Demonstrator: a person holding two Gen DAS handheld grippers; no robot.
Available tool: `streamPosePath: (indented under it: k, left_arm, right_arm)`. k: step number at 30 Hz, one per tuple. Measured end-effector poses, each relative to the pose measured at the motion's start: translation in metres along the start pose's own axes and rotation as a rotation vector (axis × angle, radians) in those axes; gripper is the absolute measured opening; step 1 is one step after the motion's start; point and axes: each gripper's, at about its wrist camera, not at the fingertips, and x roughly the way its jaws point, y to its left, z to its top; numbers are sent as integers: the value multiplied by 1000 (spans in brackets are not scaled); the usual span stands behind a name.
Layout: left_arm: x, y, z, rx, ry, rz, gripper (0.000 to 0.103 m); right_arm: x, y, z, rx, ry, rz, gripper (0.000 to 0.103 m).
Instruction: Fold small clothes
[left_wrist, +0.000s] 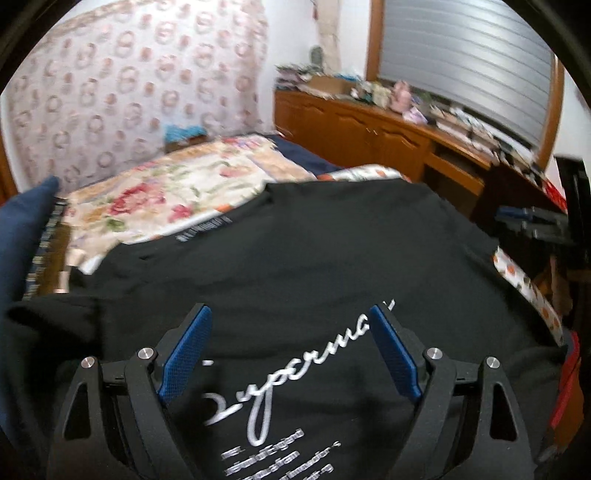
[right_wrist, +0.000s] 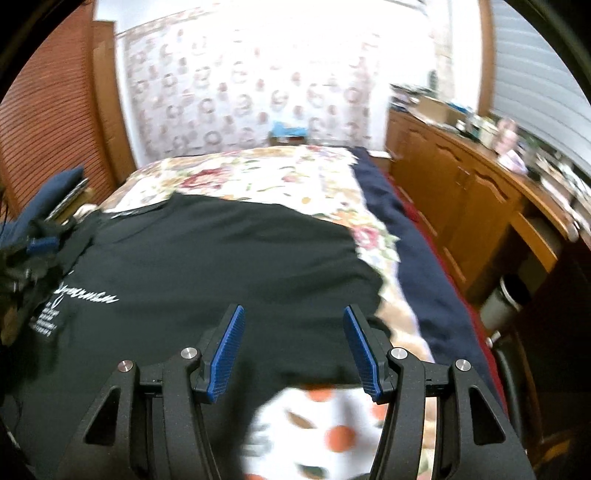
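Note:
A black T-shirt (left_wrist: 295, 251) with white "Superman" script lies spread flat on a flower-patterned bed cover (left_wrist: 177, 188). My left gripper (left_wrist: 291, 314) hovers over the printed part, open wide, with nothing between its blue pads (left_wrist: 190, 350). In the right wrist view the same shirt (right_wrist: 207, 258) fills the middle. My right gripper (right_wrist: 293, 312) hangs above the shirt's near right edge, open, with its blue pads (right_wrist: 225, 350) clear of the cloth. The left gripper (right_wrist: 40, 243) shows blurred at the far left of that view.
A white cloth with orange dots (right_wrist: 332, 424) lies under the shirt's near edge. A navy blanket (right_wrist: 410, 258) runs along the bed's right side. A cluttered wooden cabinet (right_wrist: 472, 199) lines the right wall. A blue pillow (left_wrist: 26, 229) sits at the left.

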Motion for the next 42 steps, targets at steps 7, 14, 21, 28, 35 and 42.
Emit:
streamPosePath:
  k: [7,14,21,28,35,42]
  left_arm:
    - [21,-9,-12,31,99,-8,87]
    - [25,-16,-14,66,127,8,96]
    - [26,-17,-16,79,144,2,103]
    - [26,-17,-16,79,144,2,103]
    - [26,-17,-16,79,143,2,103]
    - [15,-6,-15,35,91,-14,103]
  right_arm:
    - [18,-22,-2,71,58,-40,58]
    - [36,-28,13,111,120,11,58]
    - [43,-49,23,136,150,62,54]
    - [49,-60,21,201,161,154,32]
    - [39,-57,19,157,145,65,7]
    - [22,-32,25,75,69,-37,2]
